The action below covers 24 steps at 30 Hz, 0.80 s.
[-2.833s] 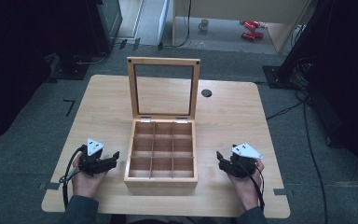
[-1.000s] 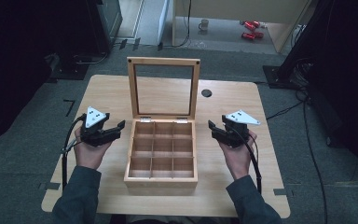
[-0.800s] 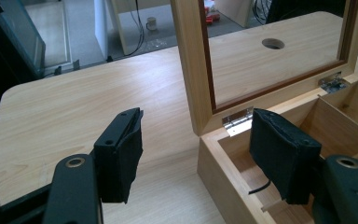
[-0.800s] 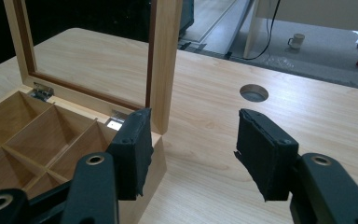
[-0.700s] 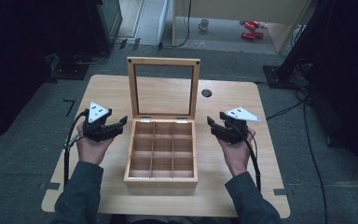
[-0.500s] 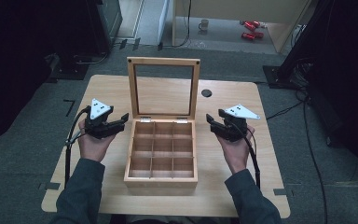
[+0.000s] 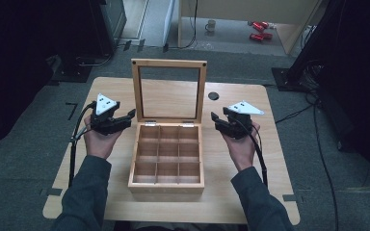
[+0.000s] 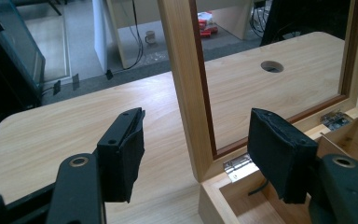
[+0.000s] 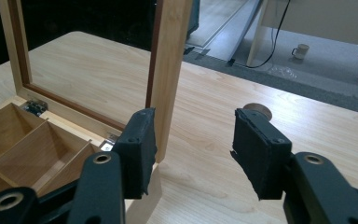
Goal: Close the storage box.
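Flanking the wooden box, which sits at the middle of the desk with its glazed lid standing upright on the rear hinges, both claws are raised beside the lid's side rails. Left of the box, the left claw has its jaws spread and holds nothing; in the left gripper view the lid's left rail stands in the gap ahead of the pads, not touched. The nine compartments of the box appear bare. Right of the box, the right claw has jaws that have just been closing yet remain parted and grip nothing; in the right gripper view the lid's right rail rises just behind the nearer pad, and contact cannot be confirmed. Judged step: taking the lid by both rails to swing it shut. Recommended practice: seat each rail squarely between the pads before pinching, grip at matching height on both sides, avoid the glass pane, and lower evenly about the hinges so the frame does not twist or drop.
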{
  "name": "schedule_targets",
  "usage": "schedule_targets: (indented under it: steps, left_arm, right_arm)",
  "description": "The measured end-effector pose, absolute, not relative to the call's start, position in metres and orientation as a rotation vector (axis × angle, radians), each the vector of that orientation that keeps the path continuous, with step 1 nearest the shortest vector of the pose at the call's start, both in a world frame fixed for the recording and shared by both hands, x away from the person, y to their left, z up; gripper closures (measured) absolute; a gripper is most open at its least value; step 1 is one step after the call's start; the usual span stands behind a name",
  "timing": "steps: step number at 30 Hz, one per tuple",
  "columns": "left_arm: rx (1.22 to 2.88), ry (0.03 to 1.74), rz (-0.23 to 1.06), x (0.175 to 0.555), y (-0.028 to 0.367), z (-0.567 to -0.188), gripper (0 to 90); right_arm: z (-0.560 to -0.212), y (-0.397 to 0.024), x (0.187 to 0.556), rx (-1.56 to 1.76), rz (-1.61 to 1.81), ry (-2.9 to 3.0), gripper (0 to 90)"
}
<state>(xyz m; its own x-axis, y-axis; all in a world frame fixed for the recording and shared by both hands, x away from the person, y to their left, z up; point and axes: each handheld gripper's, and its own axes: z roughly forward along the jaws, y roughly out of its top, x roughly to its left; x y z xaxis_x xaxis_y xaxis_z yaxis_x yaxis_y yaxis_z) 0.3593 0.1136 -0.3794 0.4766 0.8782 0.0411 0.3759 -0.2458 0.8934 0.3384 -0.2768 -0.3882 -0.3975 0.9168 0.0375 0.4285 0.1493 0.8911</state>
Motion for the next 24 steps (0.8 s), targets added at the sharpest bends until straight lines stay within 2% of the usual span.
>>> schedule_targets:
  steps: [9, 24]
  left_arm:
    - [1.847, 1.033, 0.737, 0.369, 0.113, -0.369, 36.4]
    - [1.867, 1.004, 0.714, 0.39, 0.107, -0.353, 38.3]
  right_arm:
    - [-0.38, -0.268, 0.347, 1.251, 1.202, 1.918, 50.0]
    - [-0.356, -0.258, 0.37, 1.224, 1.202, 1.927, 51.3]
